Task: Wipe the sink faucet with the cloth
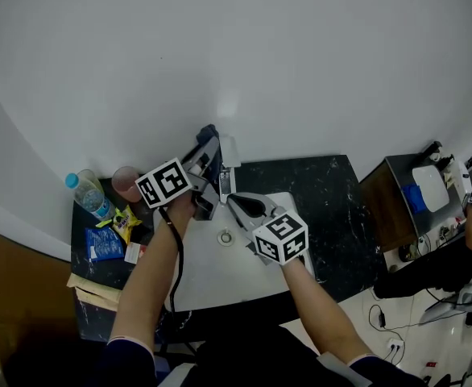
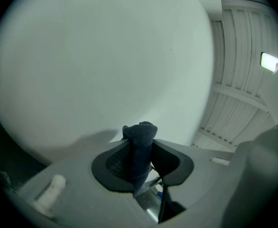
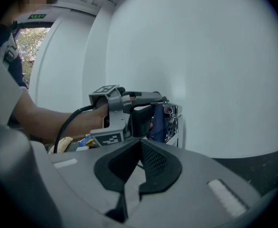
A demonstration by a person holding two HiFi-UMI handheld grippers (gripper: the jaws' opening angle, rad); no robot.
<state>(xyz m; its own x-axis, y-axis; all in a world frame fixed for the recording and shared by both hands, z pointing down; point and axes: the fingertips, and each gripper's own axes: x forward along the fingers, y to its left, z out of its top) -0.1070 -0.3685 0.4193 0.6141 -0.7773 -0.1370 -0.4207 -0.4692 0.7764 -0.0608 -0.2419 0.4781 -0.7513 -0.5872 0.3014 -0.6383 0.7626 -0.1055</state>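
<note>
Dark counter [image 1: 320, 185] carries the white sink [image 1: 220, 279], with the chrome faucet [image 3: 173, 120] at its back by the wall. Left gripper [image 2: 140, 153] is clamped on the dark blue cloth [image 2: 140, 132], holding it right at the faucet head. Right gripper [image 3: 138, 163] sits over the basin, jaws clenched together, nothing in them.

The left gripper [image 2: 138, 144] and right gripper [image 3: 140, 148] are grey with black ribbed jaw pads. Each bears a white cube [image 1: 164, 183] with black square markers. A black cable [image 1: 176, 256] runs from the left gripper. The dark sleeves [image 1: 131, 351] have pale cuffs.
</note>
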